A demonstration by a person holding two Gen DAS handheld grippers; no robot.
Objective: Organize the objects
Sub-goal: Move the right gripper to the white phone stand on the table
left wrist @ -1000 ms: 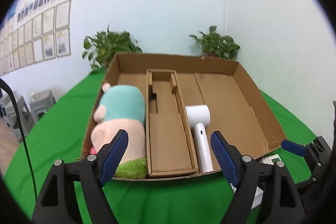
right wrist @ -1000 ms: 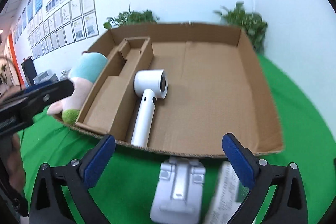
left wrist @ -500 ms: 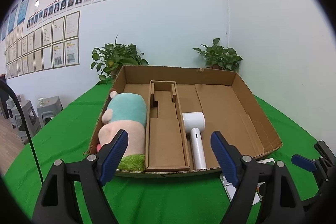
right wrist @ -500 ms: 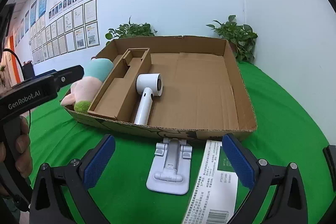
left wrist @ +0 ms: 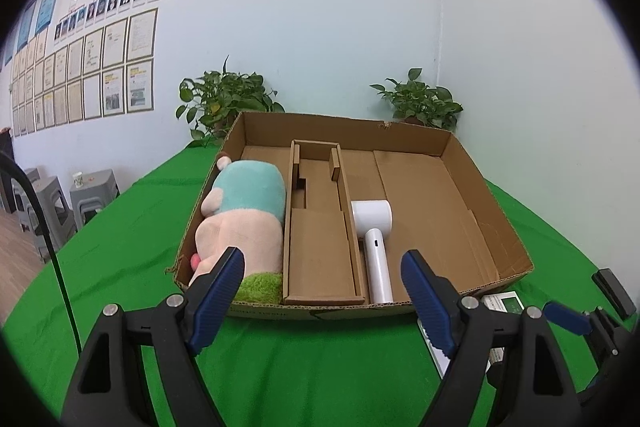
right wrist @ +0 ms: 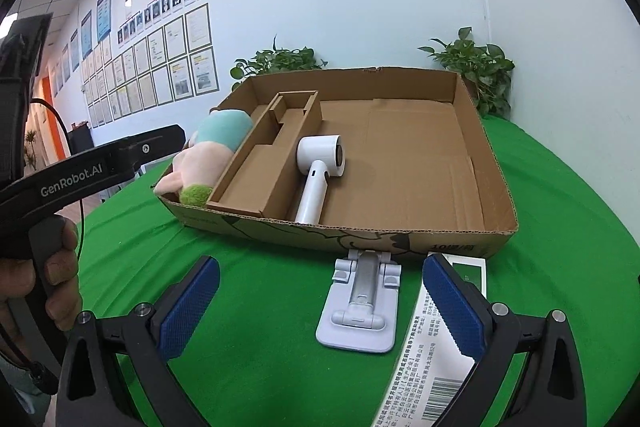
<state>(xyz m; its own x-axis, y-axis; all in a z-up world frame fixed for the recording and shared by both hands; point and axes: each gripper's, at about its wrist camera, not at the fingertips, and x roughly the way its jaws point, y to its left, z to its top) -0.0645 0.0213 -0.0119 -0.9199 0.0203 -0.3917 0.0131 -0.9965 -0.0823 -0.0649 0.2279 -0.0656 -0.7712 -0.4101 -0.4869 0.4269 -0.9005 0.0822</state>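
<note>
- The right gripper (right wrist: 320, 311) is hovering over the green worktop (right wrist: 248, 307), jaws apart and empty.
- The stand (right wrist: 360, 303) is lying flat between them, just short of the box (right wrist: 400, 243), long axis pointing away along the fingers.
- The left gripper (left wrist: 322, 291), jaws having just been closing on nothing, is sitting farther left, facing the plush (left wrist: 240, 223) and dryer (left wrist: 374, 243).

White lettering reading "GenRobot.AI" runs along the black body of the left gripper (right wrist: 92, 167), seen at the left of the right wrist view. Ahead of the right gripper, the cardboard box's (right wrist: 400, 243) near wall carries a partly legible "10" print. The white carton (right wrist: 420, 367) beside its right finger bears a barcode and small print too fine to read.
</note>
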